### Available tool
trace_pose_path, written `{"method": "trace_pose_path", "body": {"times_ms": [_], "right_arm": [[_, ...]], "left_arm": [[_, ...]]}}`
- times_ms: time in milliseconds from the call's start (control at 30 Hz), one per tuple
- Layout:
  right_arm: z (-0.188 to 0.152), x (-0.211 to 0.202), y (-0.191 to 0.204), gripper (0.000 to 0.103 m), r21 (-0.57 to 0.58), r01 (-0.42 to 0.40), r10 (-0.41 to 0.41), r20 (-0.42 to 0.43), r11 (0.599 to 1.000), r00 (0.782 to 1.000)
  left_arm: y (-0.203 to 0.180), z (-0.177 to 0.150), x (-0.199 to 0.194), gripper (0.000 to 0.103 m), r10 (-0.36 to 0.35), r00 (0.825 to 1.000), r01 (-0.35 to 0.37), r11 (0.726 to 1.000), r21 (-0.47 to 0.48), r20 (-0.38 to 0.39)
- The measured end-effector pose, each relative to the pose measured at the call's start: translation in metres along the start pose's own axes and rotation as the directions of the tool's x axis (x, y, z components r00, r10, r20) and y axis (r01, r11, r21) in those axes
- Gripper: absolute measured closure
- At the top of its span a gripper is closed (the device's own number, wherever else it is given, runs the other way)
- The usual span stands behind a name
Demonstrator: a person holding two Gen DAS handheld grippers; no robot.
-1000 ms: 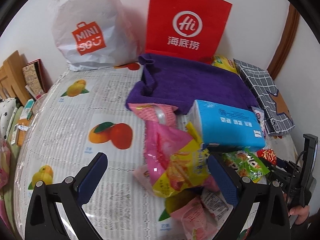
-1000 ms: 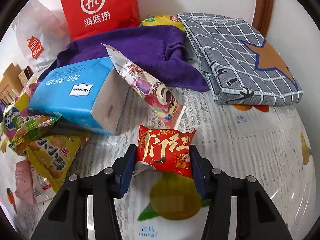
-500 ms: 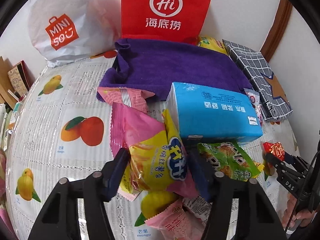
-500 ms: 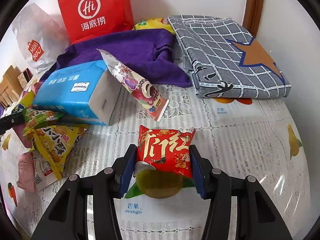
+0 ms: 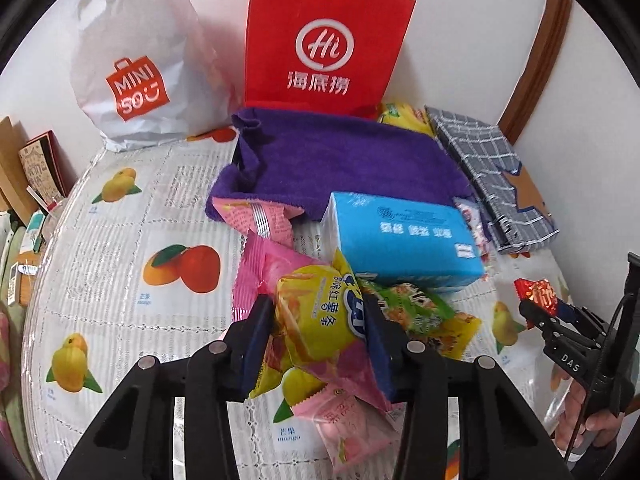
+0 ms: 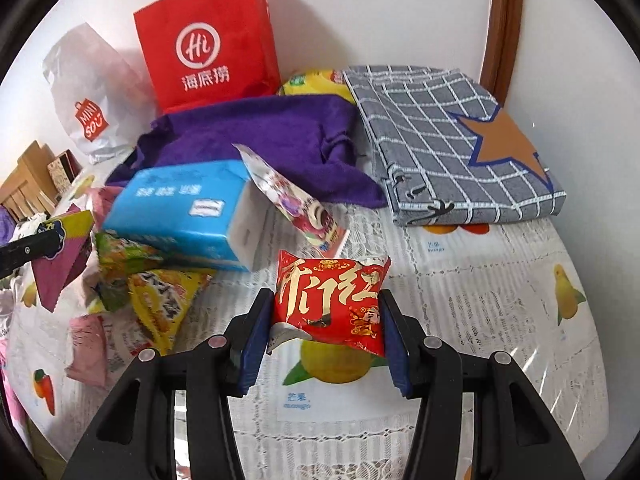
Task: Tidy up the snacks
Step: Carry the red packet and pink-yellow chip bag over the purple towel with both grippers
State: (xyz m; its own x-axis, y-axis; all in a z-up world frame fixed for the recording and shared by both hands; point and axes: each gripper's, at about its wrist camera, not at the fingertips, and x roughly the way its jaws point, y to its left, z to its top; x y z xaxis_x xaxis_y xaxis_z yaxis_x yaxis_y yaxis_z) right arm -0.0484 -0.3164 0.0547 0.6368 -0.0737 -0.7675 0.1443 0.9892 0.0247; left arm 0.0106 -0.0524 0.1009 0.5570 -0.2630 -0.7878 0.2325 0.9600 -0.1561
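Left wrist view: left gripper (image 5: 320,344) closing on the yellow sweet-potato-strip snack bag (image 5: 320,328), blue pads already against both sides of the crinkled foil, bag wedged between them and tilted, long axis running from near-left up to far-right, roughly along the fingers. Directly ahead of the jaws, then, nothing to reach for; bag at the near edge of the snack heap, overlapping a pink packet (image 5: 260,264) beneath and a green packet (image 5: 412,304) just to its right, with a small pink peach packet (image 5: 352,424) lying nearer still. Glossy yellow front, blue logo, red characters, pink lower corner; light, puffy, likely to slip if pinched only at the seam. Far side of the heap: blue tissue pack (image 5: 396,236), purple towel (image 5: 344,160), red paper bag (image 5: 324,44) upright against the wall, probably the drop point, farther from this hand than the heap. Right wrist view: right gripper (image 6: 326,320) clamped across the red snack packet (image 6: 330,300), gold characters facing up, packet held clear above the fruit-print tablecloth (image 6: 500,300), long axis crosswise between the pads. Same red bag (image 6: 208,40) at far left there, beyond the towel.
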Motion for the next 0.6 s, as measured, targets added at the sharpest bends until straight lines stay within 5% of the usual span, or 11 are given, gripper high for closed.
{"method": "trace_pose_path", "body": {"times_ms": [600], "right_arm": [[0.027,-0.059,0.019,0.052,-0.006,-0.001,0.002,0.101,1.0,0.995]], "left_arm": [[-0.021,0.019,-0.046,0.06,-0.06,0.995,0.058,0.998,0.027,0.084]]}}
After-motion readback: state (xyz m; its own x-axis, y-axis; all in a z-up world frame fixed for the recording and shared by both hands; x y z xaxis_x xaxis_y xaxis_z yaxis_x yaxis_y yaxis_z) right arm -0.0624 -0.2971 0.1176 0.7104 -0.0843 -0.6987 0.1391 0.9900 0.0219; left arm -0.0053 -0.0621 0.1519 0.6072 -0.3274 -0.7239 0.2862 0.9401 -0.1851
